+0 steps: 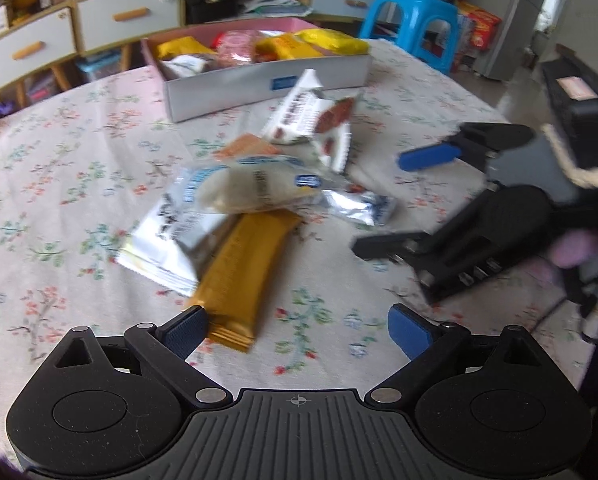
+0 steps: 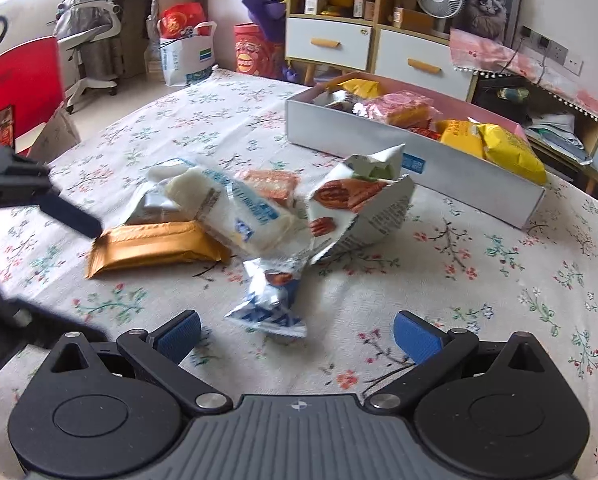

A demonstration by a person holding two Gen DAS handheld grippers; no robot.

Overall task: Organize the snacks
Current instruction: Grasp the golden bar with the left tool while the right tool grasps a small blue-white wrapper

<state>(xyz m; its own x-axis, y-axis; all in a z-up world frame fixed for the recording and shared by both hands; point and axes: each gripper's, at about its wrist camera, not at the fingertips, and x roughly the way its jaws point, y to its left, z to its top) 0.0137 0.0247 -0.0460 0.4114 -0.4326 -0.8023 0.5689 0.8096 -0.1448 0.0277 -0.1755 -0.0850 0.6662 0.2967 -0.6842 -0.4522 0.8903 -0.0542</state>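
Snacks partly sorted: the box (image 2: 415, 160) at the table's far side holds several packets, a pile (image 1: 235, 208) still waits mid-table.

One box; about six loose packets, the mustard bar (image 1: 239, 276) nearest the left gripper (image 1: 297, 330). Left and right gripper (image 2: 297, 336) both hover spread wide, holding nothing.

Soft, even daylight fills both views, brightest at the upper left of the right wrist view, where it washes out to white. Shadows on the floral tablecloth (image 2: 479, 248) are faint. Motion blur smears the snack packets (image 1: 235, 196) and the right gripper (image 1: 383, 200) in the left wrist view. Fisheye bending curves the drawer cabinet (image 1: 59, 36), and the corners go dark.
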